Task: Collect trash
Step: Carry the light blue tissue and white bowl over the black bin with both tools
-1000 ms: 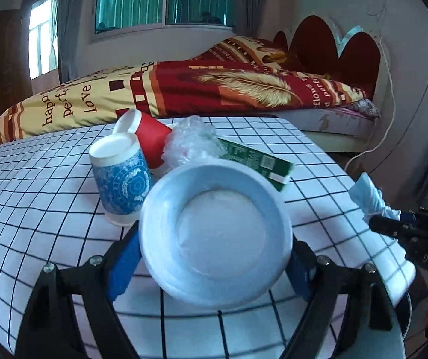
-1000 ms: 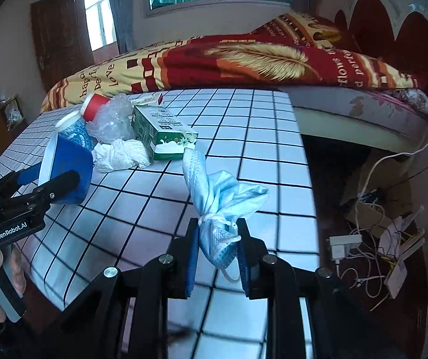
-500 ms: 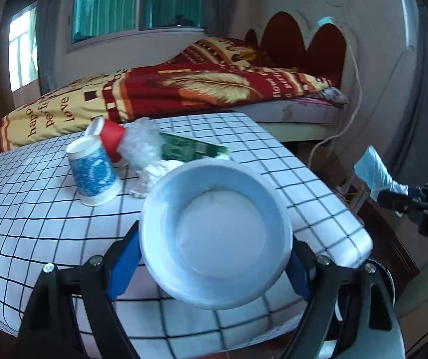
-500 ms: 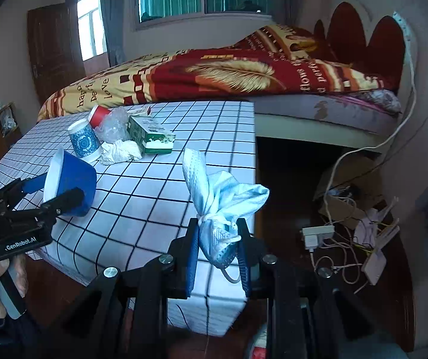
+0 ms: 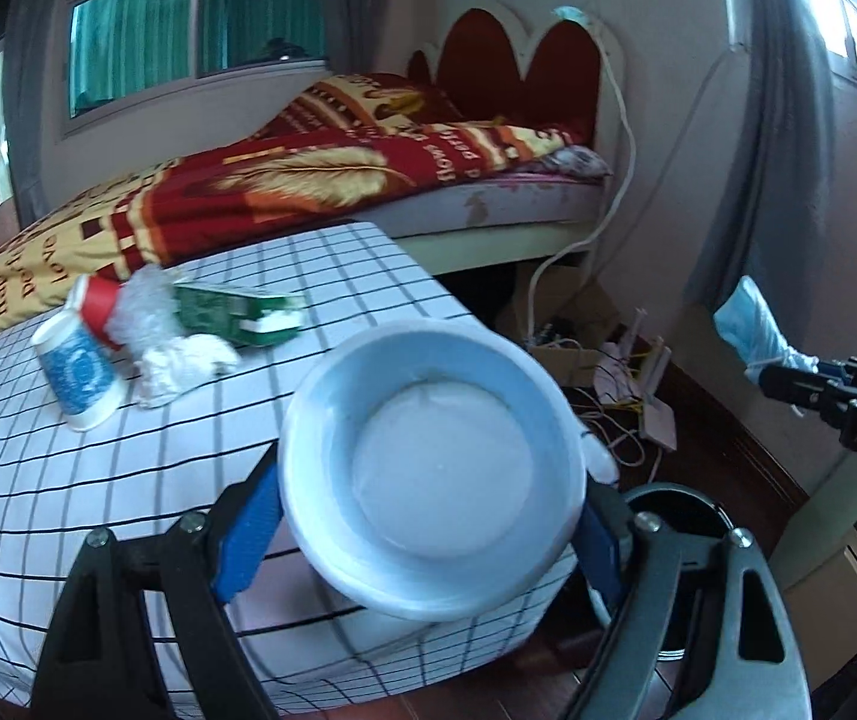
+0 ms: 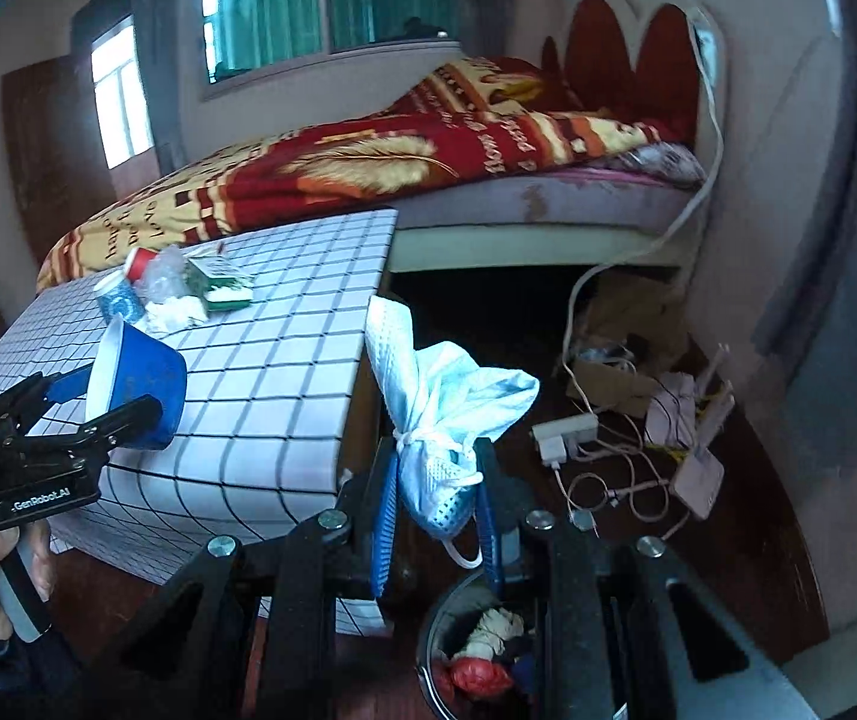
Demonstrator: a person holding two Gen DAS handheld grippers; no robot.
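Both tongs swung off the table: left (image 5: pixel 428 531) grips bowl (image 5: pixel 434 510), "GenRobot.AI"-marked; right (image 6: pixel 434 516) pinches mask (image 6: pixel 440 402).

Both wrist cams downward, sharing table (image 5: pixel 38 480).

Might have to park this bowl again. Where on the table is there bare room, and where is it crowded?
The checked tablecloth is bare from the green carton to the near edge and right corner. The far left is crowded: blue paper cup, red cup, plastic wrap, crumpled tissue.
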